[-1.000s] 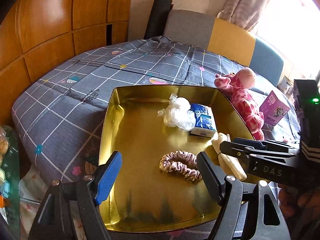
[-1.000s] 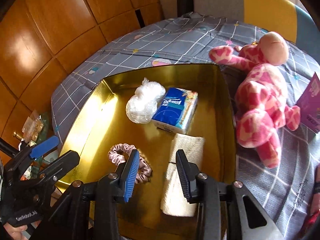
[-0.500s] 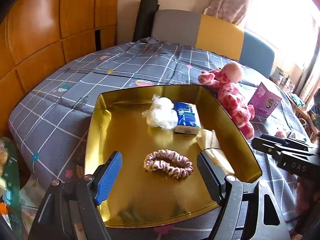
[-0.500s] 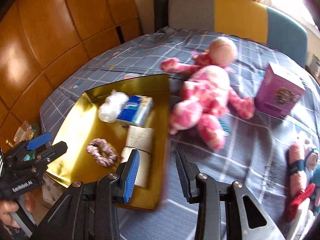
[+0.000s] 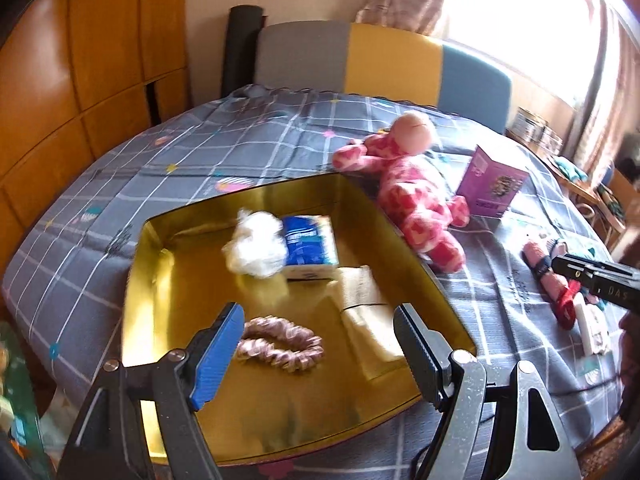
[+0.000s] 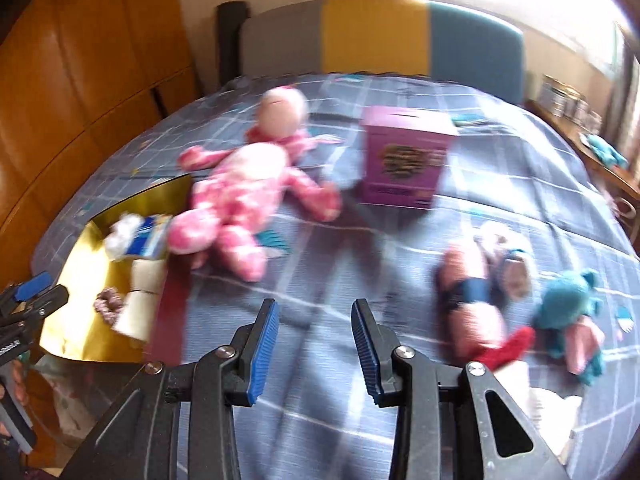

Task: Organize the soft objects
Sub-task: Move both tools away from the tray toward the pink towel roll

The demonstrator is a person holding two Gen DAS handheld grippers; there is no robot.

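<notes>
A gold tray [image 5: 152,280] on the grey checked cloth holds a pink scrunchie [image 5: 280,342], a white plastic bag [image 5: 256,250], a blue tissue pack [image 5: 310,240] and a beige folded cloth [image 5: 366,312]. My left gripper [image 5: 320,352] is open and empty above the tray's near edge. A pink plush toy [image 6: 244,196] lies right of the tray. My right gripper [image 6: 314,354] is open and empty over bare cloth; it also shows in the left wrist view [image 5: 592,276]. A pink rolled cloth with a dark band [image 6: 468,300] and a teal plush [image 6: 572,304] lie to its right.
A purple box [image 6: 404,160] stands behind the plush toy. A grey, yellow and blue chair back [image 5: 380,60] stands beyond the table. Wooden panels [image 5: 80,80] line the left wall. A white item [image 5: 594,328] lies near the rolled cloth.
My right gripper has swung right, away from the tray and the beige cloth, to bare cloth near the rolled cloth and teal plush. My left gripper has drawn back a little.
</notes>
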